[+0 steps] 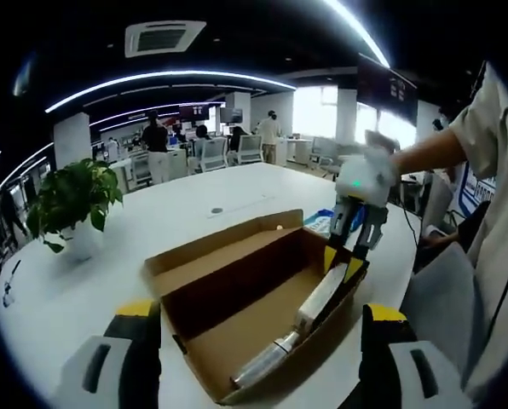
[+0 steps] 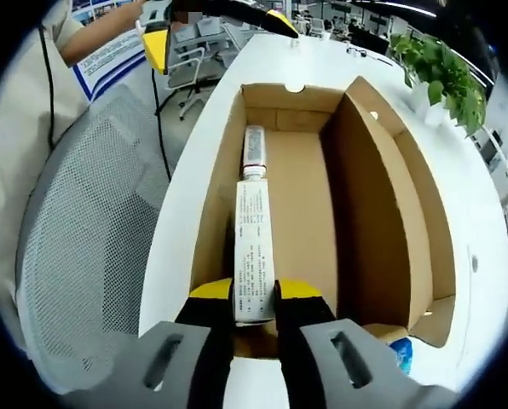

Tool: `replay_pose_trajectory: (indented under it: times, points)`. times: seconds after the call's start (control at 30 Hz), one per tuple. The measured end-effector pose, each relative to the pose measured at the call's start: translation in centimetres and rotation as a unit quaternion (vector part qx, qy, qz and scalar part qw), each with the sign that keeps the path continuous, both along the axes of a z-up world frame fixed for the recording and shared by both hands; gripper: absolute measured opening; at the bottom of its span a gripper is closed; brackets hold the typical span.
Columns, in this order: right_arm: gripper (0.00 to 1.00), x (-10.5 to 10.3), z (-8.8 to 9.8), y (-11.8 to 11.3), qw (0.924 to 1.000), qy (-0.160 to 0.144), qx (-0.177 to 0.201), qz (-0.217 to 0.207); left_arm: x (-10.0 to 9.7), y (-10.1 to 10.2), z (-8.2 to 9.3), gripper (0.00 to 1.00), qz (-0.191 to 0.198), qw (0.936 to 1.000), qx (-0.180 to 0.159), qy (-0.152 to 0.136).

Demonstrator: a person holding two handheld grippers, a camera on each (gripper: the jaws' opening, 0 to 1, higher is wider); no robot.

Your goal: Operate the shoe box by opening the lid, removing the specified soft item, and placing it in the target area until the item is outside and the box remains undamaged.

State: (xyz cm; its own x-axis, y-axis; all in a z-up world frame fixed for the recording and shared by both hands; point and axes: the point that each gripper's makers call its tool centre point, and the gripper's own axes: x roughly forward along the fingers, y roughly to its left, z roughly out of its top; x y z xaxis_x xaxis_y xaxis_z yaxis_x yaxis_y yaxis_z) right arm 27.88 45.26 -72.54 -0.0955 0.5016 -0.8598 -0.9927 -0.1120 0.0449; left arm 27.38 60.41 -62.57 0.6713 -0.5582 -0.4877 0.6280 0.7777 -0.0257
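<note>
Tube (image 2: 252, 239) lies flat in the open shoe box (image 2: 382, 213), along the box wall at the desk (image 2: 484, 230) edge, long axis in line with the right gripper (image 2: 254, 300), pinching its near end. Left gripper (image 1: 258, 341) spread, idle.

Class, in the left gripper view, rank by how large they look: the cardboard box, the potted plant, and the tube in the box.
1. cardboard box
2. potted plant, though it stands farther off
3. tube, held by the right gripper

Tube (image 2: 253, 243) lies in box (image 2: 382, 221) on table (image 2: 484, 213)
</note>
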Motion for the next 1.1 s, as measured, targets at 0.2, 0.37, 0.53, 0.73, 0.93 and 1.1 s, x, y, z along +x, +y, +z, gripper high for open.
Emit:
replay_pose_trajectory:
  times: [0.2,0.37,0.53,0.73,0.93,1.1]
  points:
    - [0.15,0.2,1.1,-0.4,0.9999,-0.012,0.008,0.0,-0.1,-0.4,-0.2,1.0,-0.003,1.0,-0.001,0.001]
    - [0.14,0.2,2.8,-0.2,0.9996,-0.014,0.024,-0.005,-0.1,-0.6,-0.3,1.0,-0.007,1.0,0.0,0.002]
    - [0.14,0.4,4.2,0.0,0.9991,-0.024,0.034,-0.003,0.0,-0.7,-0.1,1.0,-0.009,1.0,-0.003,0.001]
    - [0.14,0.8,6.5,0.0,0.9981,-0.032,0.053,-0.006,0.1,-0.9,0.0,1.0,-0.012,0.9999,-0.006,0.0]
    - [0.14,0.8,8.2,-0.2,0.9971,-0.022,0.071,-0.016,0.2,-1.2,-0.1,1.0,-0.017,0.9998,-0.007,0.001]
    - [0.14,1.1,9.6,-0.9,0.9967,-0.027,0.075,-0.014,0.3,-1.6,-0.3,1.0,-0.023,0.9997,-0.007,0.005]
